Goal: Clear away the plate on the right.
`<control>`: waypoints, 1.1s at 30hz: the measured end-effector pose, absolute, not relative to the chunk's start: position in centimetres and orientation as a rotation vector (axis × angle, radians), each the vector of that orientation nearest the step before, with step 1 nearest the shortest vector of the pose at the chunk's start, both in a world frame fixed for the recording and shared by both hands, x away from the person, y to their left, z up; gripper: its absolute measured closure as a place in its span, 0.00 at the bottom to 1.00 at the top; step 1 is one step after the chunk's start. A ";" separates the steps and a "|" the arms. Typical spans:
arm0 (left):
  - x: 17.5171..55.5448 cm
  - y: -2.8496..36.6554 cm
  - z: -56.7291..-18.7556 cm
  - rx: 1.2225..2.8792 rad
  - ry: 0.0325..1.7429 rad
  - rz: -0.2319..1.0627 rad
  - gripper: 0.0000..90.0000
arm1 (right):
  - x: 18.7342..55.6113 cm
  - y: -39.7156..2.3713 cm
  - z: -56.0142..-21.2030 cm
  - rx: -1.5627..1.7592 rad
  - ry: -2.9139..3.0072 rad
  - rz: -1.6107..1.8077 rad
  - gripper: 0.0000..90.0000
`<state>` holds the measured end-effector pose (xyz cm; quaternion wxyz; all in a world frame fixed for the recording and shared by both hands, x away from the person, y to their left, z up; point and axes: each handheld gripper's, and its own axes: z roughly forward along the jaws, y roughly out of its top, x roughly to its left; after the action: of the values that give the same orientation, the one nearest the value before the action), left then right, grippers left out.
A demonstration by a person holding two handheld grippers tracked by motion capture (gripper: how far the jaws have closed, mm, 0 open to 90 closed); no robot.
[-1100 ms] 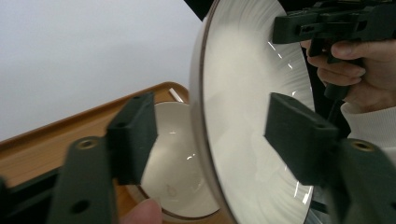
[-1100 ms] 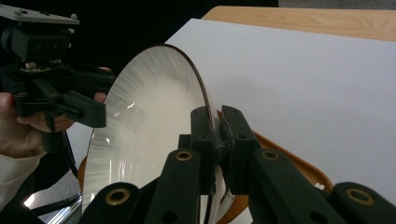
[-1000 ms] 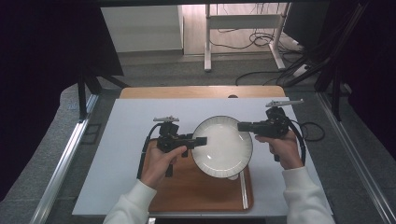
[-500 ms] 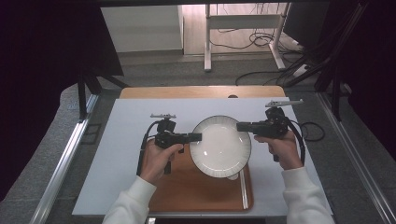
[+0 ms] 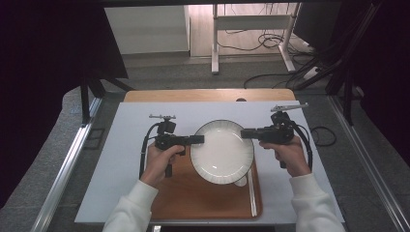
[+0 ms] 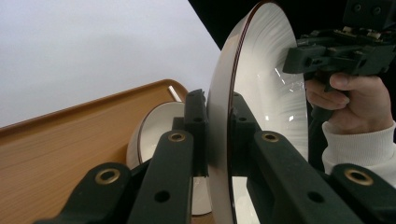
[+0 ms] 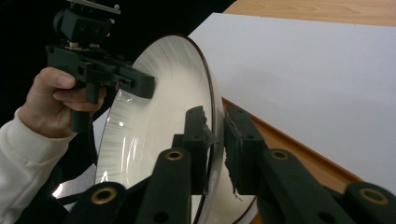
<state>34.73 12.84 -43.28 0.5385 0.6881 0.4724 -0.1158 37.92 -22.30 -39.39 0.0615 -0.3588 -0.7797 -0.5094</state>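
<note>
A white ribbed plate (image 5: 222, 152) with a dark rim is held up over the wooden tray (image 5: 193, 198). My left gripper (image 5: 198, 139) is shut on its left rim; in the left gripper view the jaws (image 6: 217, 100) clamp the plate (image 6: 266, 93) edge-on. My right gripper (image 5: 244, 133) is at the opposite rim. Its jaws have just been opening, and in the right gripper view (image 7: 215, 116) the rim of the plate (image 7: 159, 121) stands between them with a gap on one side. A small white bowl (image 6: 154, 126) sits on the tray beneath the plate.
The tray lies at the near edge of a white mat (image 5: 125, 145) that covers most of the wooden table (image 5: 208, 95). Metal frame rails run along both sides. Cables lie on the floor beyond the table.
My left gripper has shifted a little toward the plate and closed on its left rim. The right hand has stayed put, its jaws slightly wider. The plate has barely moved.
</note>
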 end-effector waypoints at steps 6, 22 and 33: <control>34.7 14.4 -43.1 1.601 1.148 -0.265 0.91 | 37.6 -22.5 -38.8 -1.020 -2.359 -1.595 0.66; 32.2 22.2 -42.5 1.530 1.210 -0.180 0.91 | 36.0 -25.2 -38.1 -1.028 -2.504 -1.611 0.37; 31.0 25.6 -43.4 1.511 1.260 -0.145 0.91 | 35.0 -26.8 -38.1 -1.021 -2.521 -1.607 0.37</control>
<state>30.97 25.58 -43.42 0.5517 0.6388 0.5328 -0.0614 34.99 -26.76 -38.08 -0.0088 -0.3232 -0.7979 -0.5088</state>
